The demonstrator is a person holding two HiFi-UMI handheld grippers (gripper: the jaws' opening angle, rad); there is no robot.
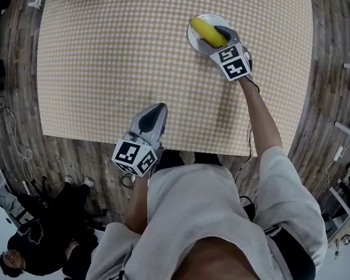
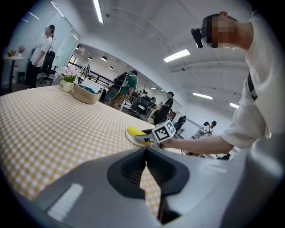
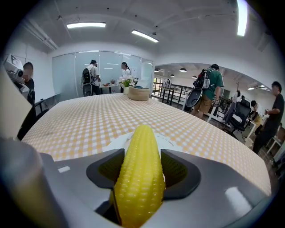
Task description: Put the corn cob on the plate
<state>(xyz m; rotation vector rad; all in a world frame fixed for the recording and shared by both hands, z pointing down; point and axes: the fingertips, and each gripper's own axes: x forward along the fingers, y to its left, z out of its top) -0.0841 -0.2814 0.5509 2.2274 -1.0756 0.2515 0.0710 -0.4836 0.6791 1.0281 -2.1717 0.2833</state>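
The right gripper (image 3: pixel 141 156) clasped the corn cob (image 3: pixel 140 187) just above the plate (image 3: pixel 117 143), so placing was in hand. Next it probably needed lowering, then release. The left gripper (image 2: pixel 145 150) sat closed and empty, well away from the plate.

Your corn cob (image 3: pixel 140 178) is bright yellow with pebbled rows, and the plate (image 1: pixel 194 42) is plain white. Under the plate, the tablecloth (image 1: pixel 123 61) is a fine tan-and-white check. Beyond it, the floor (image 1: pixel 24 121) is dark wood grain. Your left gripper (image 1: pixel 158 110) and right gripper (image 1: pixel 221 37) are grey. Their marker cubes (image 1: pixel 134 156) carry black-and-white squares.
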